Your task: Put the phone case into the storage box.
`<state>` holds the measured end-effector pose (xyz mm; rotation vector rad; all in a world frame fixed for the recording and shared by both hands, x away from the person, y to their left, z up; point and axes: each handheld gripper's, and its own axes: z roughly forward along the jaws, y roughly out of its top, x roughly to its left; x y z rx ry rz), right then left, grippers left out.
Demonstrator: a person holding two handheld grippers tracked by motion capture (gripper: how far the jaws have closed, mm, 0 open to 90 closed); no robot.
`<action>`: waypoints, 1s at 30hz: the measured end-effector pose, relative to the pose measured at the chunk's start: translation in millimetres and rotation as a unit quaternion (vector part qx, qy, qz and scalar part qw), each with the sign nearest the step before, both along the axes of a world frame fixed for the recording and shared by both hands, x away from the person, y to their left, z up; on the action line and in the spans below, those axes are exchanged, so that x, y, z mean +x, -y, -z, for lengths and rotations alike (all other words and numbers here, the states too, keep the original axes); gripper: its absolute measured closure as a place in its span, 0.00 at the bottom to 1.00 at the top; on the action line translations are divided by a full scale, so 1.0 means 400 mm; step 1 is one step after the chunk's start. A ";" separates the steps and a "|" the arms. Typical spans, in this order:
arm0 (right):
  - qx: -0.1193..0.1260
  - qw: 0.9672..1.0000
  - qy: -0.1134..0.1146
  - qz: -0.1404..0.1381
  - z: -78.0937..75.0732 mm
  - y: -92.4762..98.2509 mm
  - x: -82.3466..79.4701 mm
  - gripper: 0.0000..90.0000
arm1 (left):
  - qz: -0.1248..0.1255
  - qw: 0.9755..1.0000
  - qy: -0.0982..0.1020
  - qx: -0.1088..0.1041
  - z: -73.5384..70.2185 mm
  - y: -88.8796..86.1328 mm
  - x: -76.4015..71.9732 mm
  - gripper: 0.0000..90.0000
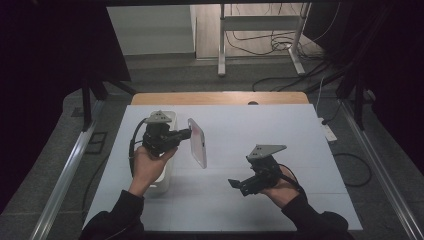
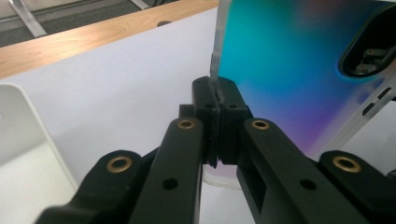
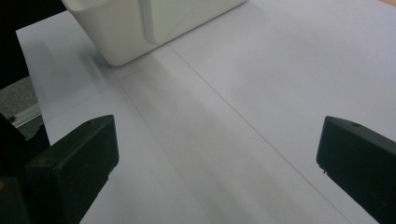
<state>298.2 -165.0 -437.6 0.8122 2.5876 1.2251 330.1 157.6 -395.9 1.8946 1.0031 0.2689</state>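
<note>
Left tongs [image 1: 187,133] clamped tight on the phone's [image 1: 198,142] edge — right tongs [image 1: 239,185] gape wide, empty.

Near the white table [image 1: 300,125]'s left edge the left gripper [image 1: 186,133] pinches a phone [image 1: 197,142] by its edge, lifted beside a white bin [image 1: 166,175], while the right gripper [image 1: 239,184] hovers near the front edge, jaws apart.
</note>
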 end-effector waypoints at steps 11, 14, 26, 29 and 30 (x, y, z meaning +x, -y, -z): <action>-0.003 1.000 0.004 0.016 0.000 0.040 -0.018 0.00 | -0.012 1.000 0.002 -0.003 -0.011 -0.031 0.005 0.98; -0.002 1.000 0.004 0.021 0.000 0.051 -0.023 0.00 | -0.014 1.000 0.001 -0.005 -0.012 -0.038 0.007 0.98; -0.008 0.999 0.009 0.043 0.001 0.106 -0.037 0.00 | -0.032 0.999 -0.007 -0.004 -0.015 -0.070 0.017 0.98; -0.006 0.999 0.008 0.049 0.000 0.117 -0.039 0.00 | -0.038 0.999 -0.007 -0.003 -0.017 -0.080 0.019 0.98; -0.006 0.999 0.009 0.054 0.000 0.127 -0.042 0.00 | -0.039 0.999 -0.008 -0.002 -0.019 -0.083 0.021 0.98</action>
